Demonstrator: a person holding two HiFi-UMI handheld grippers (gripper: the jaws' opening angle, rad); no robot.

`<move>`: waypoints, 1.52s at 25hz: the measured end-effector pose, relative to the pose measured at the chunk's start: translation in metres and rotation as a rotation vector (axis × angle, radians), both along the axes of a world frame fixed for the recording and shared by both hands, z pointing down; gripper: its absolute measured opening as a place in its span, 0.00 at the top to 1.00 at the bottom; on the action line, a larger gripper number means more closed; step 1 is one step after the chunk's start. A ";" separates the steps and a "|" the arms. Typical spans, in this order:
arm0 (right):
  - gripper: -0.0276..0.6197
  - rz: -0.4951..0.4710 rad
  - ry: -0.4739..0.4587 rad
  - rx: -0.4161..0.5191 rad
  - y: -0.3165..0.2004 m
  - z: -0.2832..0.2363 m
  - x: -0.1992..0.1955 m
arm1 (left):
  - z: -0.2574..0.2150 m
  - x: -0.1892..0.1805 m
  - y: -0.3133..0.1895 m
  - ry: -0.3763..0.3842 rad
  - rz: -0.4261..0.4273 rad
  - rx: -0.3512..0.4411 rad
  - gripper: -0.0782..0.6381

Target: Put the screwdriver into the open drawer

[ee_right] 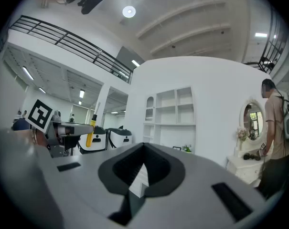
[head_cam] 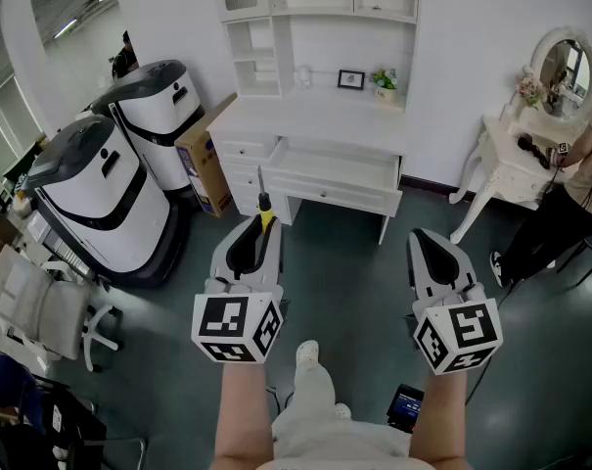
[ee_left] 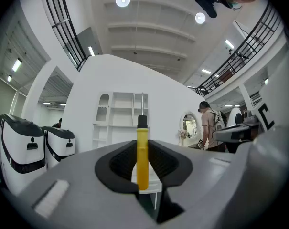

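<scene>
The left tool (head_cam: 260, 231) clamps the yellow-handled screwdriver (ee_left: 142, 159), shaft pointing up, just short of the open drawer (head_cam: 333, 171) in the white counter (head_cam: 305, 117). The right tool (head_cam: 425, 235), nearer than the drawer's right end, holds nothing, and its tips seem to meet.

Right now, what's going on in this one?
A person stands back from a white desk, facing it, with a hand-held gripper in each hand. The left hand-held gripper is shut on a yellow-handled screwdriver, which stands upright between its jaws. The right hand-held gripper holds nothing, and its jaws are together. The desk's wide drawer is pulled open, and the screwdriver is not in it yet.
</scene>
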State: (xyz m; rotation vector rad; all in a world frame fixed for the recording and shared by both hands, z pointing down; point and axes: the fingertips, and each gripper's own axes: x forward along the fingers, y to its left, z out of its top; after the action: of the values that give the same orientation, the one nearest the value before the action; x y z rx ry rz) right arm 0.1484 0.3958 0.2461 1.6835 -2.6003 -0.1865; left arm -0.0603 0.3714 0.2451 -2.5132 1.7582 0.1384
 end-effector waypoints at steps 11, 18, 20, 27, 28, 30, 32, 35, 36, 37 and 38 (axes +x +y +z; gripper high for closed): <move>0.95 0.008 0.048 0.037 -0.041 -0.014 -0.007 | -0.004 -0.003 -0.041 -0.078 -0.007 0.042 0.78; 0.95 0.008 0.005 0.039 -0.100 -0.016 -0.021 | -0.006 -0.022 -0.099 -0.085 -0.003 0.047 0.78; 0.95 0.014 0.017 0.035 -0.121 -0.015 -0.026 | -0.005 -0.028 -0.119 -0.081 -0.002 0.046 0.78; 0.95 0.017 0.036 0.025 -0.188 -0.011 -0.052 | -0.003 -0.051 -0.187 -0.078 0.009 0.044 0.78; 0.95 0.017 0.040 0.025 -0.197 -0.011 -0.058 | -0.003 -0.056 -0.196 -0.076 0.012 0.045 0.78; 0.95 0.016 0.048 0.023 -0.214 -0.011 -0.067 | -0.004 -0.064 -0.214 -0.074 0.018 0.045 0.78; 0.95 0.017 0.057 0.016 -0.230 -0.011 -0.073 | -0.004 -0.068 -0.231 -0.072 0.027 0.044 0.78; 0.95 0.011 0.086 0.004 -0.246 -0.008 -0.085 | -0.004 -0.074 -0.250 -0.072 0.043 0.043 0.78; 0.95 0.009 0.103 0.004 -0.250 -0.007 -0.090 | -0.004 -0.077 -0.256 -0.072 0.047 0.043 0.78; 0.95 0.010 0.118 0.007 -0.254 -0.007 -0.095 | -0.004 -0.081 -0.261 -0.071 0.052 0.043 0.78; 0.95 0.014 0.126 0.009 -0.258 -0.007 -0.099 | -0.005 -0.083 -0.266 -0.070 0.056 0.044 0.78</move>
State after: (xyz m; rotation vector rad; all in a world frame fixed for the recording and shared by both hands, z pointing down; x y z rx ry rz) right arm 0.0496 0.1379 0.2392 1.6349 -2.5006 -0.2932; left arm -0.1436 0.1050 0.2404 -2.5058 1.6421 0.0903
